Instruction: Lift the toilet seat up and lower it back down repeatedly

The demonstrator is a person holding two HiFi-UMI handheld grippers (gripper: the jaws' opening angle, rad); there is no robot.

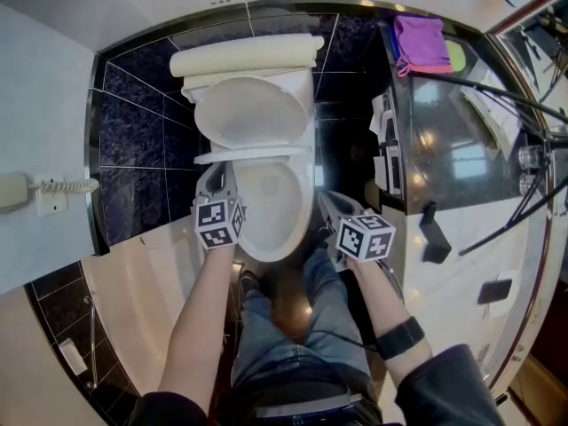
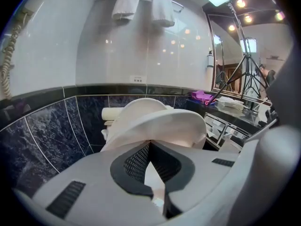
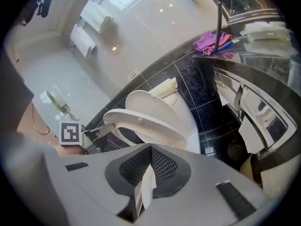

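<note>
The white toilet (image 1: pixel 266 211) stands ahead with its lid (image 1: pixel 253 114) leaning back on the tank. The seat (image 1: pixel 253 155) hangs half raised over the bowl, seen edge-on from the head. My left gripper (image 1: pixel 217 169) sits at the seat's front left; its jaws (image 2: pixel 149 144) meet with nothing between them, and the tips touch the seat rim (image 2: pixel 164 126) from below. In the right gripper view the left gripper (image 3: pixel 101 127) reaches the rim (image 3: pixel 141 124). My right gripper (image 1: pixel 327 202) is off to the bowl's right, shut and empty (image 3: pixel 150 149), touching nothing.
A dark counter (image 1: pixel 444 131) runs along the right with a purple cloth (image 1: pixel 422 43) and a tripod (image 1: pixel 515 105) over it. A wall phone (image 1: pixel 18 189) and a pale tub edge (image 1: pixel 133 282) lie left. The person's legs (image 1: pixel 293 327) stand before the bowl.
</note>
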